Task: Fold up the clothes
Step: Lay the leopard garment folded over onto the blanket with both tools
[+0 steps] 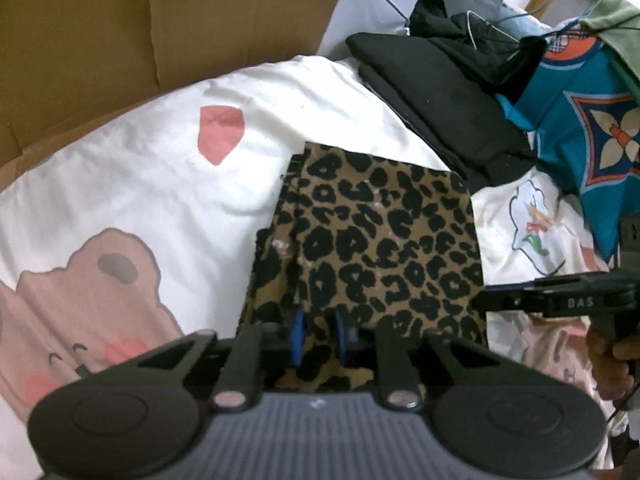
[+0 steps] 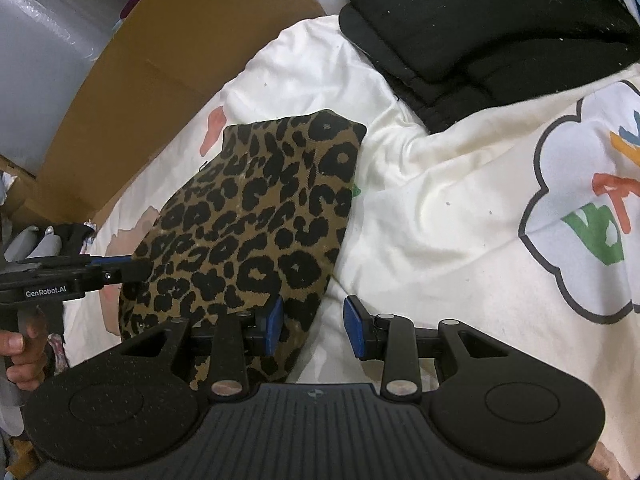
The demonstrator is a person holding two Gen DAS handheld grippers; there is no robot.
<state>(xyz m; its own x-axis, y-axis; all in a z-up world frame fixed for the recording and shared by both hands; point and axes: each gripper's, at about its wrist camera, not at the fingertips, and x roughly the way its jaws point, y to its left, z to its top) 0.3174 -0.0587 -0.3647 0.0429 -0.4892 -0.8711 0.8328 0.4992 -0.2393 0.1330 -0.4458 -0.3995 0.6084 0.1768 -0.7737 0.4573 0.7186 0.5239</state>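
Note:
A folded leopard-print garment (image 1: 384,240) lies on a white bedsheet with cartoon prints (image 1: 132,168). My left gripper (image 1: 319,340) is over the garment's near edge, its blue pads a small gap apart with cloth between them; the grip itself is partly hidden. In the right wrist view the left gripper reaches in from the left and touches the garment's left edge (image 2: 120,272). My right gripper (image 2: 314,326) is open at the garment's (image 2: 256,224) near right corner, the left pad over the cloth, the right pad over the sheet (image 2: 440,200).
A stack of folded black clothes (image 1: 440,92) lies behind the garment, also in the right wrist view (image 2: 500,28). A teal patterned garment (image 1: 592,128) lies at the right. A cardboard panel (image 1: 160,32) borders the bed at the back left.

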